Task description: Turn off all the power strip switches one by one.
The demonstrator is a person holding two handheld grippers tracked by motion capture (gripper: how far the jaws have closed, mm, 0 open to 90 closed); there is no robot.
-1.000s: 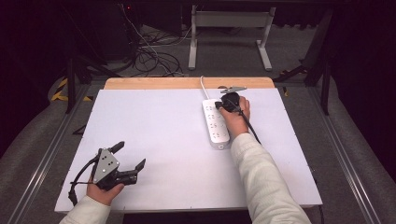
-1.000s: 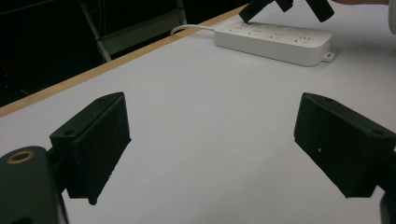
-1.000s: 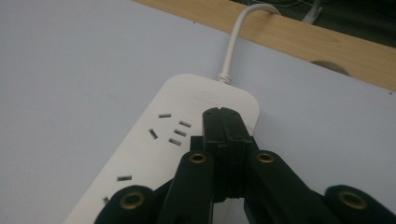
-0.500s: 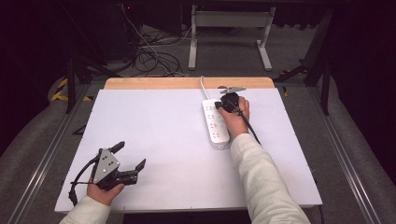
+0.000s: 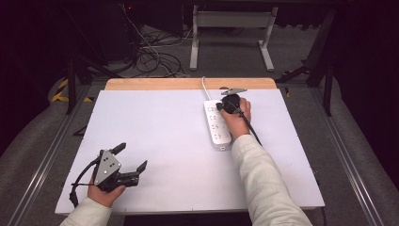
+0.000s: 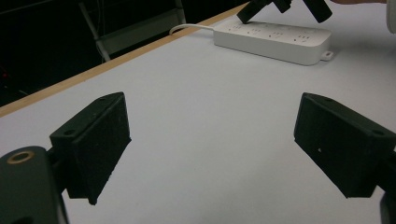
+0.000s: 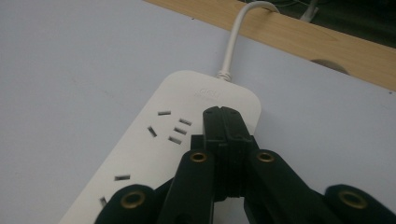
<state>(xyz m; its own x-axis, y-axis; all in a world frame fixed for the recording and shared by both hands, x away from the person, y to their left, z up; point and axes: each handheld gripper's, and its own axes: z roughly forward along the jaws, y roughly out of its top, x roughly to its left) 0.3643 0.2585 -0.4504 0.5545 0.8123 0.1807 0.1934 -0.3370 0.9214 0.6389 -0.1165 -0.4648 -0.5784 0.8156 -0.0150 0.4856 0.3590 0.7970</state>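
My right gripper [image 7: 223,114] has its jaws pressed together, tips resting on the cord end of the power strip [image 5: 218,123]. The strip lies on the far right of the table [image 5: 164,122], long axis running away from me. My left gripper [image 5: 129,162] sits spread and empty, well apart; nothing obstructs.

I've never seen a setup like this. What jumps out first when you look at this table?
Your eye goes first to the white power strip lying far right on the pale table, its cord running over the wooden back edge. The right gripper presses its shut jaws down on the strip's cord end. At the near left corner, the left gripper rests with jaws wide open, holding nothing.
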